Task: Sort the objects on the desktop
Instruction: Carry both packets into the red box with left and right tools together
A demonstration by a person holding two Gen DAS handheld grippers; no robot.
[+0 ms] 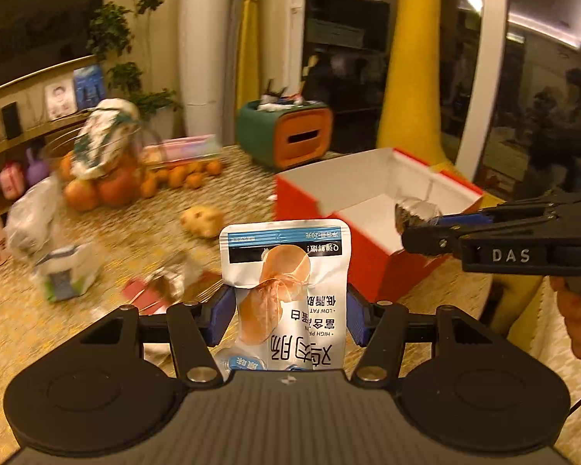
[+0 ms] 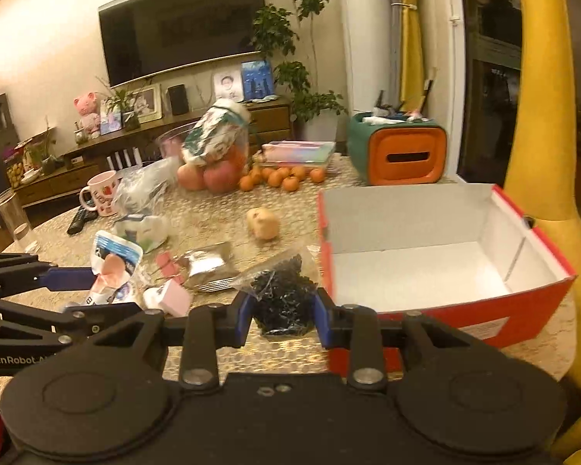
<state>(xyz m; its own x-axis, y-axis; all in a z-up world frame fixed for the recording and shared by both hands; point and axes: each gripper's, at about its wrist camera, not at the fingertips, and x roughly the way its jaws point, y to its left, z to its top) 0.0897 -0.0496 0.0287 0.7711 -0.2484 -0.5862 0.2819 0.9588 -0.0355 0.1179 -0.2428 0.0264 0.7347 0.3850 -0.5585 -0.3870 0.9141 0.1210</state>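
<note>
My left gripper (image 1: 288, 312) is shut on a white and blue chicken snack pouch (image 1: 286, 271) and holds it upright above the table. It also shows in the right wrist view (image 2: 110, 267). My right gripper (image 2: 281, 316) is shut on a clear bag of small black pieces (image 2: 282, 290), just left of the open red box (image 2: 523, 290). In the left wrist view the right gripper (image 1: 410, 224) holds that bag (image 1: 414, 209) over the red box (image 1: 310, 205), whose white inside looks empty.
On the table lie a silver foil packet (image 2: 209, 261), a pink and white item (image 2: 170, 296), a potato-like lump (image 2: 263, 223), a white and green packet (image 2: 147, 228), a plastic bag (image 2: 143, 186), a mug (image 2: 100, 192), fruit (image 2: 279, 176) and a green-orange bin (image 2: 399, 151).
</note>
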